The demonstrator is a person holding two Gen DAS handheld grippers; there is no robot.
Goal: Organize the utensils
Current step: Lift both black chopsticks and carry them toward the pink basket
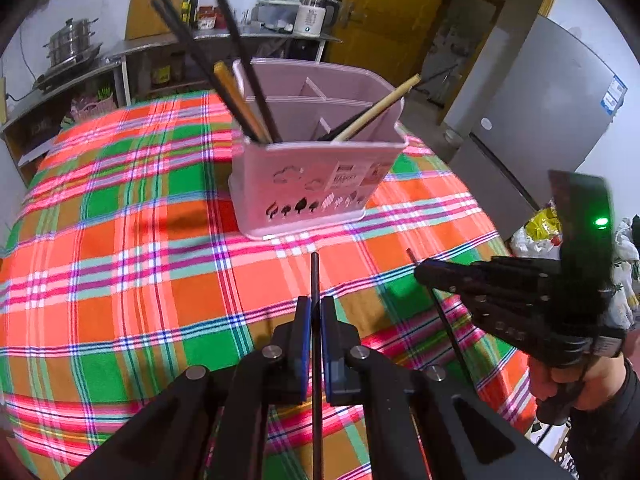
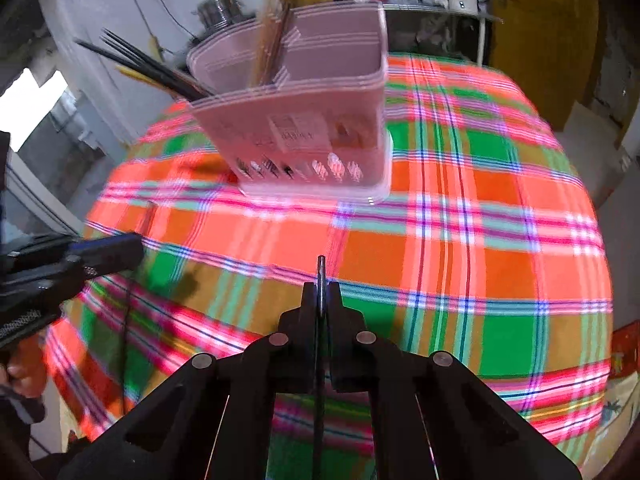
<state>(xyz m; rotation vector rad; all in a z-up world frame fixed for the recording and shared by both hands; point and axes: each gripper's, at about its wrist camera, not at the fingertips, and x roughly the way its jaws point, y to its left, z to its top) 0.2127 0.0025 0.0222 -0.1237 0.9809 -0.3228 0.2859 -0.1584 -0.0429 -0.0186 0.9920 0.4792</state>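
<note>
A pink plastic utensil holder (image 1: 312,176) (image 2: 308,128) with dividers stands on the plaid tablecloth (image 1: 132,264). Several black chopsticks (image 1: 236,44) and a yellow one lean in its left compartment. A bamboo chopstick (image 1: 380,106) leans in the right one. My left gripper (image 1: 316,304) is shut on a black chopstick (image 1: 315,276) that sticks out past its tips, short of the holder. My right gripper (image 2: 321,290) is shut on another black chopstick (image 2: 321,272). In the left wrist view the right gripper (image 1: 424,274) hovers at the right, its chopstick (image 1: 444,320) slanting down below it. The right wrist view is motion-blurred.
The round table (image 2: 500,248) fills both views under the tablecloth. Behind it are a metal shelf with pots (image 1: 72,44), bottles and a kettle (image 1: 312,16), a yellow door (image 1: 384,12) and a grey fridge (image 1: 540,120). A hand (image 1: 588,384) holds the right gripper.
</note>
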